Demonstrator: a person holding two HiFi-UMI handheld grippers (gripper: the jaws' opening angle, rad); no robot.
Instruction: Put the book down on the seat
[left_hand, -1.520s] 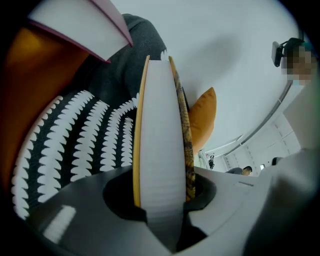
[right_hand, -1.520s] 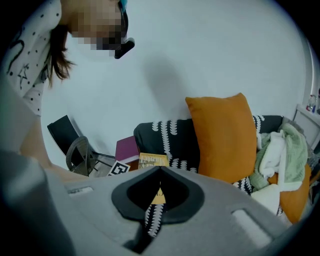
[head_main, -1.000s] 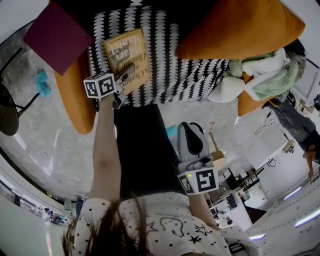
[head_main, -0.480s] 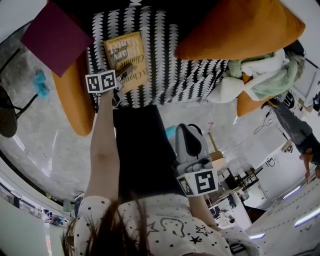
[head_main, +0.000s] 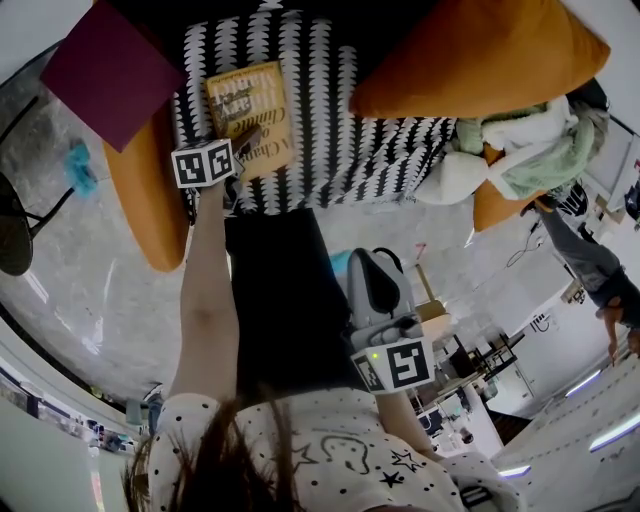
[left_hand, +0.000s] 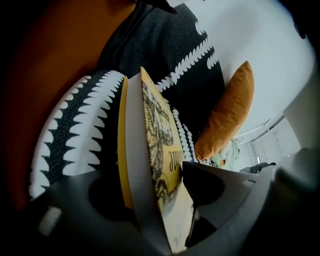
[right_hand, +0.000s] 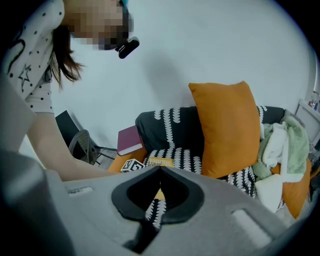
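Observation:
A yellow book (head_main: 252, 115) lies on the black-and-white patterned seat (head_main: 340, 150) of the sofa. My left gripper (head_main: 243, 148) is at the book's near edge, and its jaws are opening with the book (left_hand: 160, 150) still between them. A dark gap shows between one jaw and the back cover, so the pads are not pressing. My right gripper (head_main: 368, 258) hangs over the person's lap, away from the seat, with its jaws shut and nothing in them. From the right gripper view (right_hand: 160, 172) the book (right_hand: 160, 161) shows small on the seat (right_hand: 185, 157).
A large orange cushion (head_main: 470, 55) leans at the back right of the seat. A maroon book (head_main: 110, 65) rests on the orange armrest (head_main: 150, 200) at the left. A heap of clothes (head_main: 520, 150) lies at the right. Another person (head_main: 590, 260) stands further right.
The left gripper and the book have shifted a little further onto the seat, and the book now lies flatter. The right gripper has drifted slightly lower.

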